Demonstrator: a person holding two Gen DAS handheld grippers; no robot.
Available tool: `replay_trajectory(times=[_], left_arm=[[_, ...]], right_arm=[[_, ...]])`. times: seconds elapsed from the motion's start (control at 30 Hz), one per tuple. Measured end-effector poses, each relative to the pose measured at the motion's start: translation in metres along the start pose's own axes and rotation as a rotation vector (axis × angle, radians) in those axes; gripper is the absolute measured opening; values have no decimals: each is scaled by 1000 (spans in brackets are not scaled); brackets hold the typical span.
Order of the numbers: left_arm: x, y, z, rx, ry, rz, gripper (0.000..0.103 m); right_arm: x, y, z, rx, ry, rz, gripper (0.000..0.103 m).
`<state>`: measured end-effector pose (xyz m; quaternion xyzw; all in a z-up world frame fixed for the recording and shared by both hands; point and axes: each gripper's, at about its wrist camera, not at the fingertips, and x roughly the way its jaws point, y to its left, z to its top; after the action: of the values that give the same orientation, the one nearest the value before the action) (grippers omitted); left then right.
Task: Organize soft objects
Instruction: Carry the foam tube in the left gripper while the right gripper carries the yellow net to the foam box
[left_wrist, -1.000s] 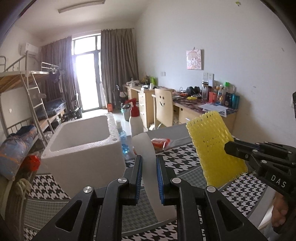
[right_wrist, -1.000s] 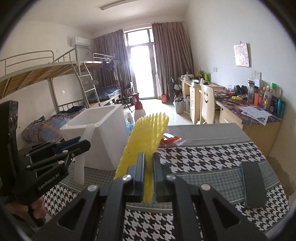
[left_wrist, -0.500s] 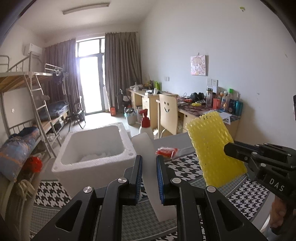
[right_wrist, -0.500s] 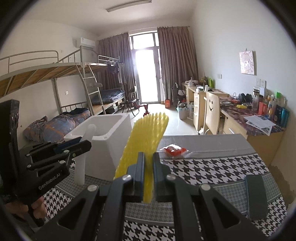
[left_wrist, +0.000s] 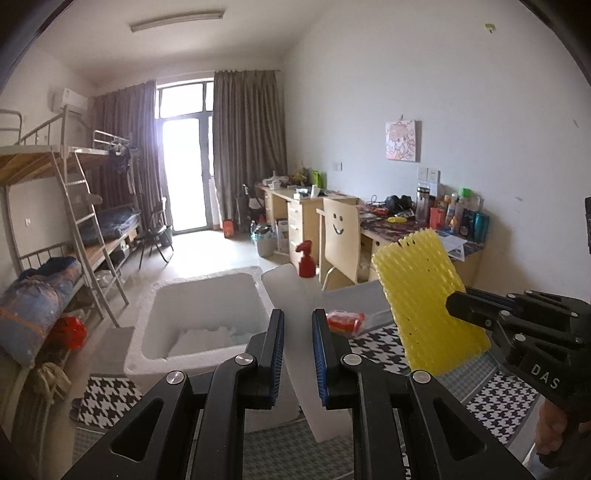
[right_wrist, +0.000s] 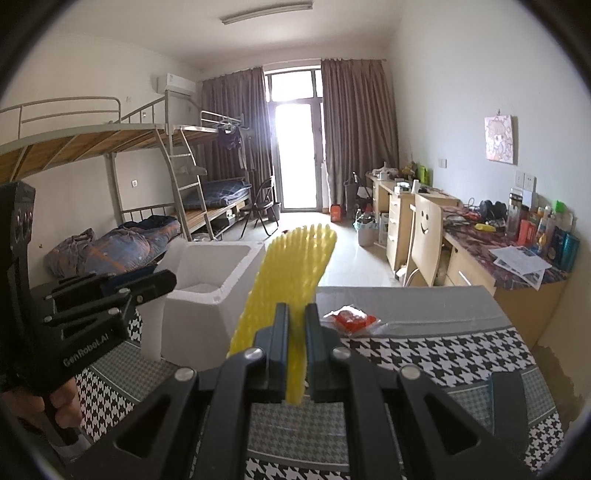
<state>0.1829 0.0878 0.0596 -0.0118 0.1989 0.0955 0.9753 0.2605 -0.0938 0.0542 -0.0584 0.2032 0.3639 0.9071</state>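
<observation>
Claws both clamped: left (left_wrist: 297, 354) on white foam strip (left_wrist: 295, 314), right (right_wrist: 295, 347) on yellow foam net (right_wrist: 291, 280).

Black plastic body of the right gripper (left_wrist: 532, 354): white lettering "DAS". Black plastic body of the left gripper (right_wrist: 88, 317): white lettering "GenRobot.AI". No other text is legible.

Both grippers have risen since a second ago. From the left wrist view the white foam box (left_wrist: 207, 317) now sits lower in frame, its inner floor visible where only the rim and outer wall showed. The white foam strip (left_wrist: 295, 332) clamped by the left gripper (left_wrist: 297, 354) and the yellow foam net (right_wrist: 291, 288) in the right gripper (right_wrist: 295, 350) went up with them. The net looks slightly more tilted, probably.
</observation>
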Motion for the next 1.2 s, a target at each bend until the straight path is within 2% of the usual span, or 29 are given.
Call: replay_trajectory(times=[0.87, 1.2], left_arm=[[13, 26, 20, -24, -17, 72, 16], [27, 42, 29, -49, -13, 133, 16]], right_arm=[[17, 17, 30, -67, -38, 48, 11], [34, 25, 40, -81, -29, 74, 11]])
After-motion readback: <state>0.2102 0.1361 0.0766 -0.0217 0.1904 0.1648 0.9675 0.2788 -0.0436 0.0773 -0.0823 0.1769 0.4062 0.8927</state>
